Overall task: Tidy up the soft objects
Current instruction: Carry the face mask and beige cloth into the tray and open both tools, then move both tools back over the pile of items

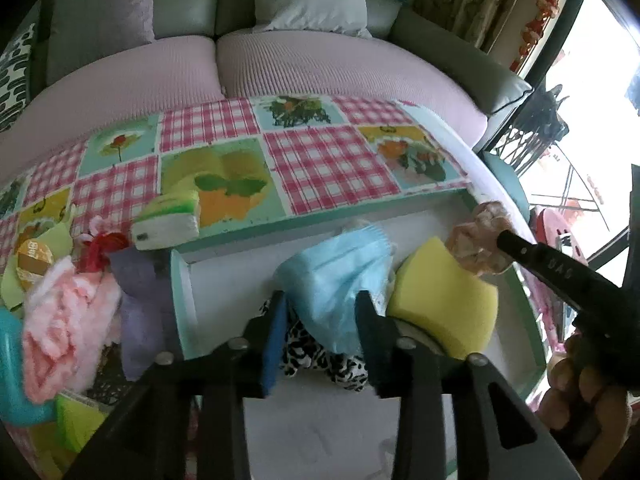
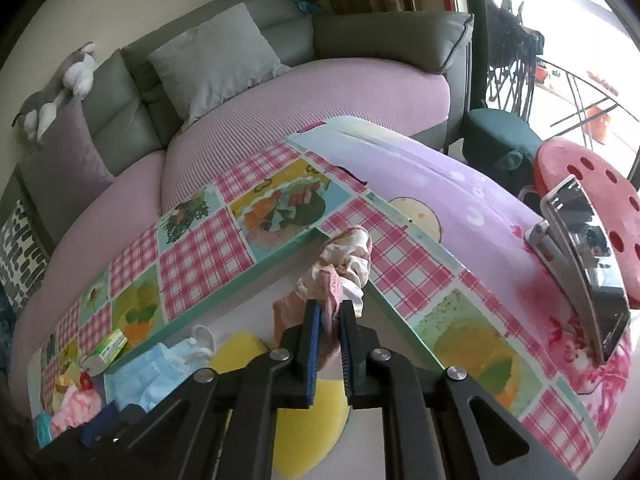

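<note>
**Left wrist view: mask and scrunchie both going into the tray**

Left wrist view puts my left tongs (image 1: 320, 332) nearest, jaws partly apart with the blue face mask (image 1: 340, 280) lying between them. The pads look clear of it, so I judge it let go and resting in the white tray (image 1: 182, 292), on top of a leopard-print cloth (image 1: 320, 364) and just beside the yellow sponge (image 1: 444, 300).

My right tongs (image 2: 331, 332) stand narrow, with the pink floral scrunchie (image 2: 344, 264) pinched in the slot; it hangs at the tray's far corner, above the sponge. Whether the pads are pressing or slackening I cannot say for sure, but the fabric sits between them.

So the step in hand is dropping soft things into the tray. Next, I think, the scrunchie wants releasing over a bare patch of tray, and my left tongs want lifting straight out so they do not drag the mask's ear loop along.

Further out on the table (image 1: 328, 160), left of the tray, wait a purple cloth (image 1: 140, 304), a fluffy pink piece (image 1: 64, 320) and a small green-and-white pack (image 1: 166, 224).

Much is hidden: the tray's near edge is cut off by my tongs, the leopard cloth is mostly covered, and the clutter at the far left is too blurred to name.
</note>
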### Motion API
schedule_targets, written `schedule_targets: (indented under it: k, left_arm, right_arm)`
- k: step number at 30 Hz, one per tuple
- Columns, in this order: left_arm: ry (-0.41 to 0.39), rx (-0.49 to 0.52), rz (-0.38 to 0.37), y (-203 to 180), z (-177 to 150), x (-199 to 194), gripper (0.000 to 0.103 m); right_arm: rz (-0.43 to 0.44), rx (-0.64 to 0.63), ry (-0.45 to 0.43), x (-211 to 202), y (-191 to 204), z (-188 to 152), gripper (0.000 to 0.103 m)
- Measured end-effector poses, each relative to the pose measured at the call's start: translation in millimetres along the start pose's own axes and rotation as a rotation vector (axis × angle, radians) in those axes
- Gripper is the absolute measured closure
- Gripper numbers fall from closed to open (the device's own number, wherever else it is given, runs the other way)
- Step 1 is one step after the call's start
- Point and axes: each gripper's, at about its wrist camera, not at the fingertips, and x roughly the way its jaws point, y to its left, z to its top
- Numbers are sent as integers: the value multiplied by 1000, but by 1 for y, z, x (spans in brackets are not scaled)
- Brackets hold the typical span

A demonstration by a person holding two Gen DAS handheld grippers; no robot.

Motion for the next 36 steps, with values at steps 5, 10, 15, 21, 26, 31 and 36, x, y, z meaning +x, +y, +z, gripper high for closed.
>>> schedule_targets:
  k: [5,10,15,21,26,31,36]
  left_arm:
    - [-37,0,18,3,3,-22,56]
    - [-45,-34,115,20,4,-35,43]
    - [-37,-80,234,46,2,-40,33]
    - [-70,-112,331,70,0,-57,20]
    - [-93,-164,362,93,0,-74,15]
    - [-115,-203,392,120,-5,-95,14]
    - [-152,-296,397,154,-12,-116,10]
  right_arm:
    - [-3,-2,0,-8,1,2,69]
    - [-10,-15,10,-19,5,0,53]
    - [-1,-61,38,-25,18,-8,30]
    - [29,-145,55,-33,43,-21,12]
    - [36,-190,57,-38,60,-29,2]
    - [51,-215,57,-40,72,-36,0]
    - [53,-258,51,-42,89,-44,0]
